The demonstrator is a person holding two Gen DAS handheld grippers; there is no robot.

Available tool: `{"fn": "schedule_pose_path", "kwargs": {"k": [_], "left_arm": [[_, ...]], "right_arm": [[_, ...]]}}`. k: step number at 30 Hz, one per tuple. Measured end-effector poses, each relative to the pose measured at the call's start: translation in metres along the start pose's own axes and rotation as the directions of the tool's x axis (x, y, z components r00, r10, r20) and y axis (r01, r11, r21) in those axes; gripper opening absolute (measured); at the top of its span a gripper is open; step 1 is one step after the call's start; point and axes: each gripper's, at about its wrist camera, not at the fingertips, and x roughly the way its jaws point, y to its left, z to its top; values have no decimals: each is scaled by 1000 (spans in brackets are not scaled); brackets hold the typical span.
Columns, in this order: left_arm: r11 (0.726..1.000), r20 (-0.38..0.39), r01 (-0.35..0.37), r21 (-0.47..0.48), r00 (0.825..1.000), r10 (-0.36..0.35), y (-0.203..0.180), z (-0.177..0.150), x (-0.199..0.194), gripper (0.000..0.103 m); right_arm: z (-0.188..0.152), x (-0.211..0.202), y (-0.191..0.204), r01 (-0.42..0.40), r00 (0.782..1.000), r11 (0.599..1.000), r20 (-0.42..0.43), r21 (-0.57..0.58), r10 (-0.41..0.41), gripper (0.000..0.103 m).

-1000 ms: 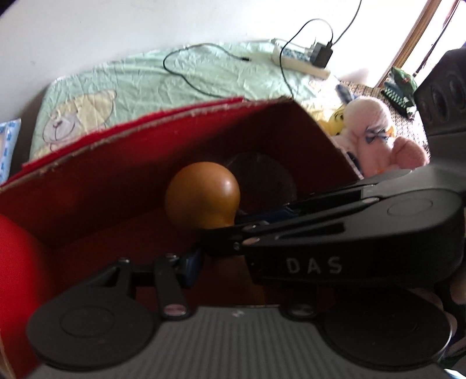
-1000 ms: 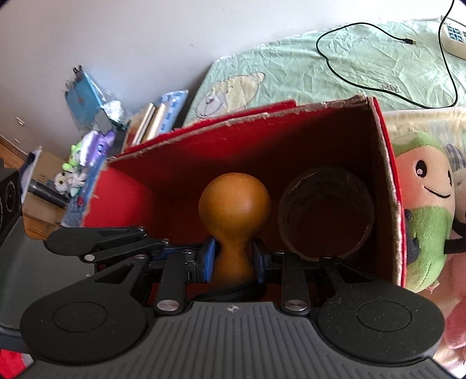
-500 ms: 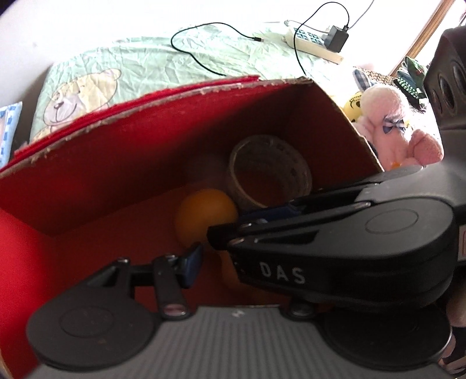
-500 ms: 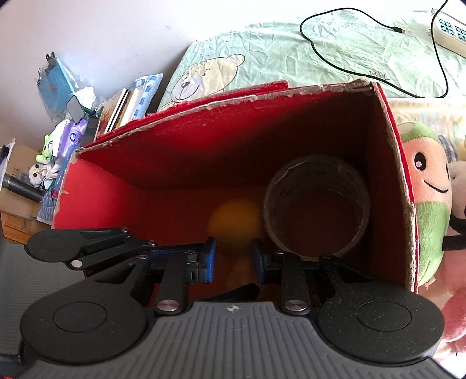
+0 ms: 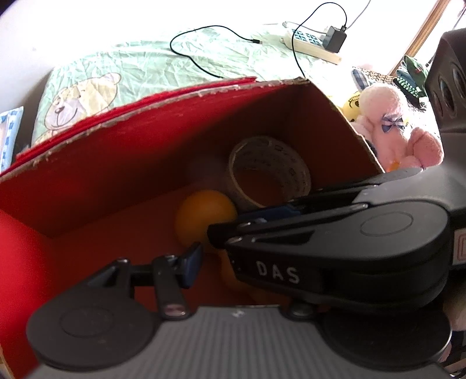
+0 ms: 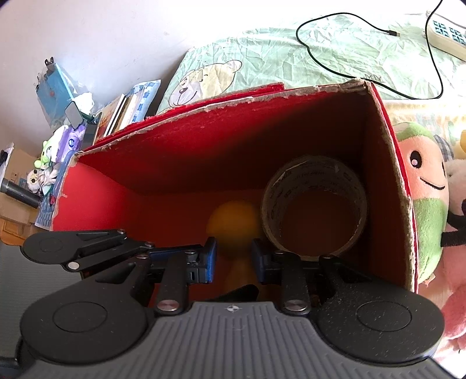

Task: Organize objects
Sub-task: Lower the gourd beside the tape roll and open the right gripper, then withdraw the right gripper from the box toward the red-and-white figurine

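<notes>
Daylight pours in from the far right, by the window side, and it burns the wall (image 5: 87,26) and the top of the green bedsheet (image 5: 180,67) almost to white in the left wrist view. The inside of the red box (image 6: 204,151) sits in deep shadow under its back wall, its floor lit warmer. The orange wooden piece (image 6: 234,224) down there looks soft and smeared in both views. The tape roll (image 6: 314,180) reads sharper. Straight edges bow towards the corners, which darken, and the near gripper bodies are slightly out of focus.
</notes>
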Motion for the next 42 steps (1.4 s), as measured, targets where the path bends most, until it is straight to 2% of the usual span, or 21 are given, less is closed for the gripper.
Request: {"fn": "schedule_pose_path", "kwargs": {"k": [28, 34, 38, 42], "left_arm": [[1000, 13, -17, 11, 1000, 17, -4, 2, -1, 52], [999, 53, -32, 19, 998, 31, -6, -1, -7, 57], [1000, 73, -31, -3, 997, 31, -6, -5, -13, 63], [996, 78, -94, 9, 993, 93, -13, -12, -20, 63]], "right_arm": [[-5, 0, 2, 27, 998, 1000, 61, 12, -28, 30], [-8, -4, 4, 58, 995, 998, 86, 24, -59, 25], [-12, -13, 8, 67, 990, 998, 127, 18, -68, 27], [-20, -23, 11, 48, 985, 999, 165, 21, -51, 27]]}}
